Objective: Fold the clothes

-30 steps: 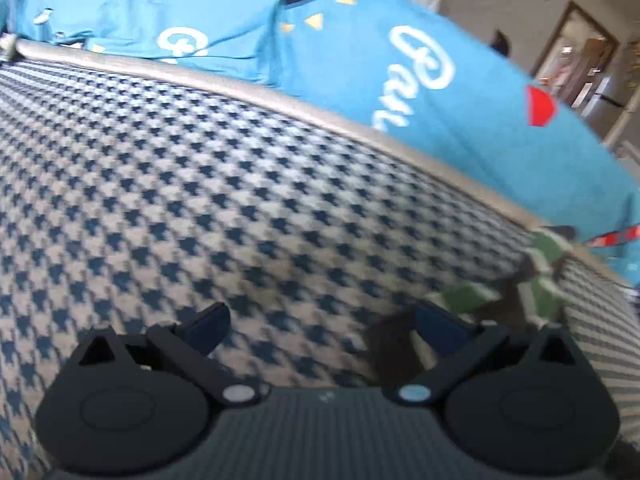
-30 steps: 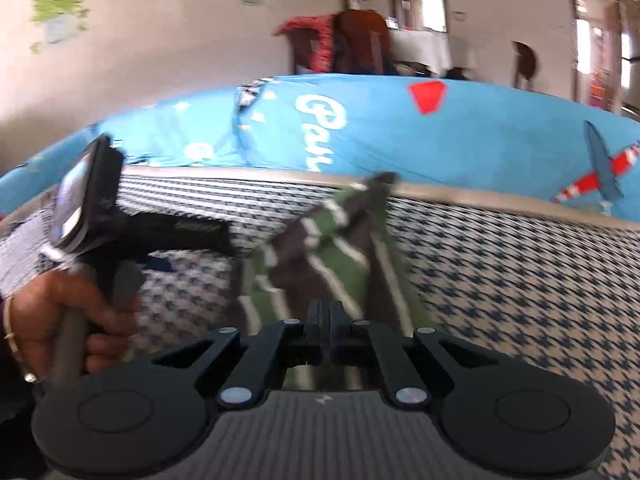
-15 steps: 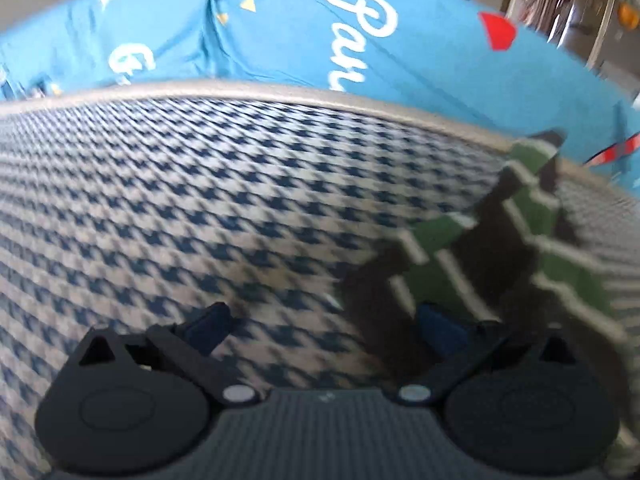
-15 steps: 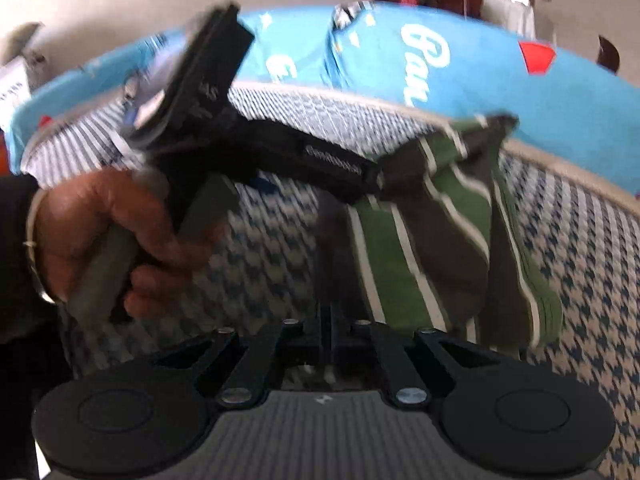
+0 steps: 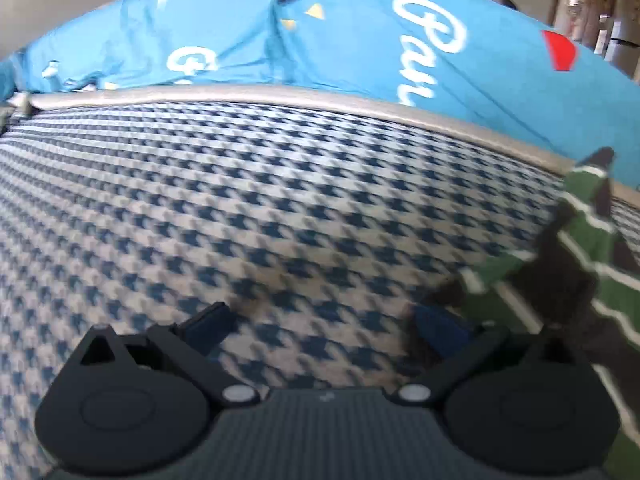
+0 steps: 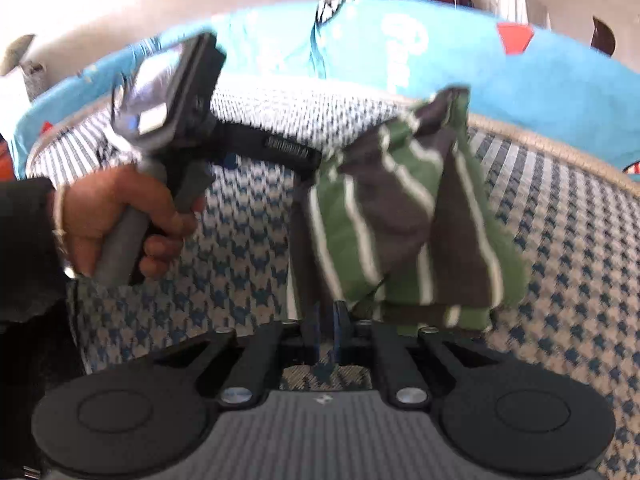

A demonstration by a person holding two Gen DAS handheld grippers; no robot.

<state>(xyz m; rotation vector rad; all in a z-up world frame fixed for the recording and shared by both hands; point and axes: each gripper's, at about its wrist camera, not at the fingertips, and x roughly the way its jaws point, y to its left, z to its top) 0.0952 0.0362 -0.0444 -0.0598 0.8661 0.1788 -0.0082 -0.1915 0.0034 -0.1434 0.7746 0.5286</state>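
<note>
The right claw (image 6: 329, 322), jaws just parting, apparently releases the partly folded striped garment (image 6: 404, 220) ahead; the left claw (image 5: 320, 320) stands open, empty.

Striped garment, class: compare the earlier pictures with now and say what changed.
The striped garment swung closer to the left hand-held gripper, whose right finger it now reaches. The right hand-held gripper has just been opening slightly, with cloth at its fingers. The left one stayed open, and the houndstooth cover stayed put.
</note>
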